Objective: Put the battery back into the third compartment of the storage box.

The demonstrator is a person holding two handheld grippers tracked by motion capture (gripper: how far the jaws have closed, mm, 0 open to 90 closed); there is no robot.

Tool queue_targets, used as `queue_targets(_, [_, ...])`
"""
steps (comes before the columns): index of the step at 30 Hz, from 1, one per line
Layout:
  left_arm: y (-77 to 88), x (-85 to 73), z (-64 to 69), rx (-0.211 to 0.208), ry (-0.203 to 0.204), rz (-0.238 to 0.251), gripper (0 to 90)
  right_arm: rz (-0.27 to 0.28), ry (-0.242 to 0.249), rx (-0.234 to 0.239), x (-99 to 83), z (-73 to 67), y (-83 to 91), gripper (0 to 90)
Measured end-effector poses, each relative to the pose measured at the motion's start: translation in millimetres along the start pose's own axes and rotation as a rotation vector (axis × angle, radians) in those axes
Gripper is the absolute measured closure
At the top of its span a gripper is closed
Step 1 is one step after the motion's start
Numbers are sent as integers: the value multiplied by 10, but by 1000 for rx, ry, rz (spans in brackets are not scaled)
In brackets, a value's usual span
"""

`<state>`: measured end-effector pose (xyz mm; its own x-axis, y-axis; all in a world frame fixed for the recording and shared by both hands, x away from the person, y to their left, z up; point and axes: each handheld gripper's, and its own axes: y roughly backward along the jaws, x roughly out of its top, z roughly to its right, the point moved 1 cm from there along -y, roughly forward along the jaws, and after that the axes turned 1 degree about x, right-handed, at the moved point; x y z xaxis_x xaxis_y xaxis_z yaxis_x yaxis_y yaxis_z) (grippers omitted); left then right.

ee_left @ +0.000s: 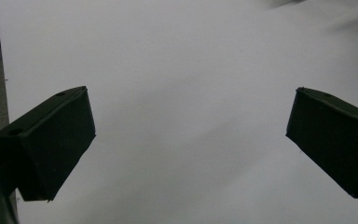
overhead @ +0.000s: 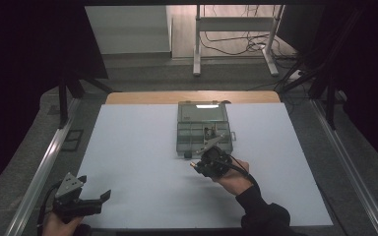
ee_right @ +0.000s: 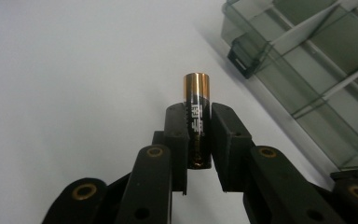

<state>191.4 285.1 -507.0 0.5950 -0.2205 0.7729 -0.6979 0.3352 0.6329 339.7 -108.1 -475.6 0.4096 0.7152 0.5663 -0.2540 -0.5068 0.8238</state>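
My right gripper [ee_right: 198, 119] is shut on a black battery [ee_right: 196, 116] with a copper-coloured end, which stands up between the pads. In the high view the right gripper [overhead: 197, 166] hovers just in front of the clear compartment box [overhead: 203, 130], with the battery's copper tip pointing left. The box's divided tray [ee_right: 317, 70] lies to the right of the battery in the right gripper view. My left gripper [overhead: 103, 196] rests at the table's near left corner, jaws wide apart over bare white surface [ee_left: 191, 116], nothing between them.
The box lies open, its lid [overhead: 203, 112] folded toward the far edge of the white table [overhead: 138, 147]. Metal rails [overhead: 44, 167] run along both sides. A white stand [overhead: 197, 44] and cables sit on the floor beyond.
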Motion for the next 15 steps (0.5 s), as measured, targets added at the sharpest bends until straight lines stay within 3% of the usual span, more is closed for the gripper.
queue_targets(15, [-2, 0, -3, -4, 1, -2, 18, 25, -62, -24, 51, 213, 65, 765])
